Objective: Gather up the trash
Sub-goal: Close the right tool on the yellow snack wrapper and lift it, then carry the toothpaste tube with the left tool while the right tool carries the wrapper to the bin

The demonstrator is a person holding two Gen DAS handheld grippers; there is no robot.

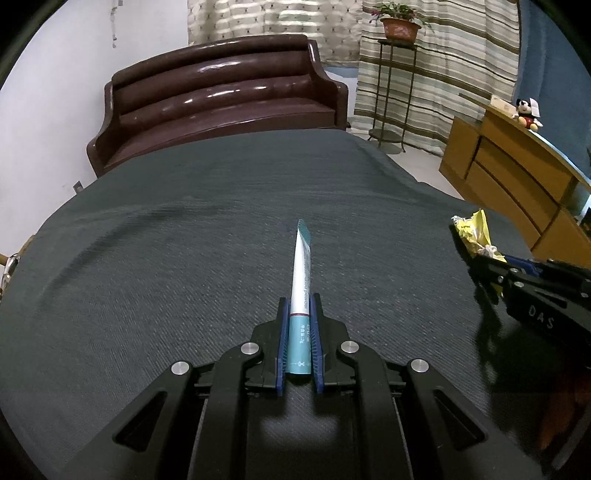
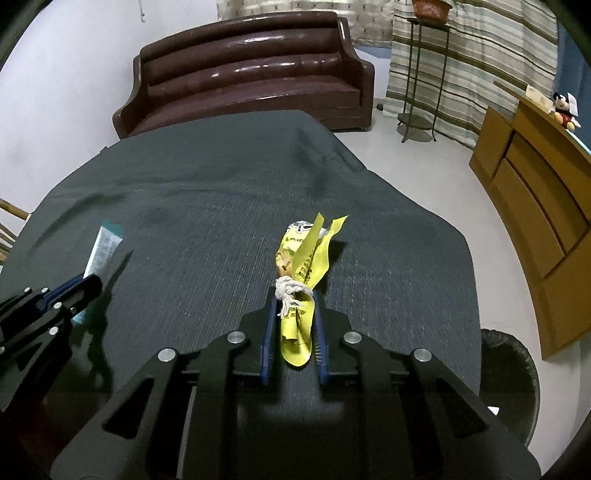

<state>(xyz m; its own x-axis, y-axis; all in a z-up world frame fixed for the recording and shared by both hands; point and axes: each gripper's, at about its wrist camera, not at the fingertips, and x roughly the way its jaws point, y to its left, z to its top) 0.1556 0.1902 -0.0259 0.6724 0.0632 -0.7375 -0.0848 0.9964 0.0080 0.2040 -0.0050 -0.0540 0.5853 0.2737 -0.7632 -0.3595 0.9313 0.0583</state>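
Note:
My left gripper [image 1: 299,299] is shut on a white and teal tube [image 1: 301,273] that points forward above the dark table cloth [image 1: 184,240]. My right gripper [image 2: 293,295] is shut on a crumpled yellow wrapper [image 2: 306,258] with a bit of white string [image 2: 288,291] on it. The wrapper [image 1: 474,232] and the right gripper [image 1: 476,266] show at the right of the left wrist view. The tube [image 2: 105,243] and the left gripper [image 2: 88,284] show at the left of the right wrist view. A dark bin with a black liner [image 2: 509,373] stands on the floor at the table's right.
A brown leather sofa [image 1: 221,96] stands behind the table. A wooden cabinet [image 2: 535,206] with a Mickey toy [image 2: 565,107] is at the right. A metal plant stand [image 1: 391,92] holds a potted plant [image 1: 400,24] by the striped curtain.

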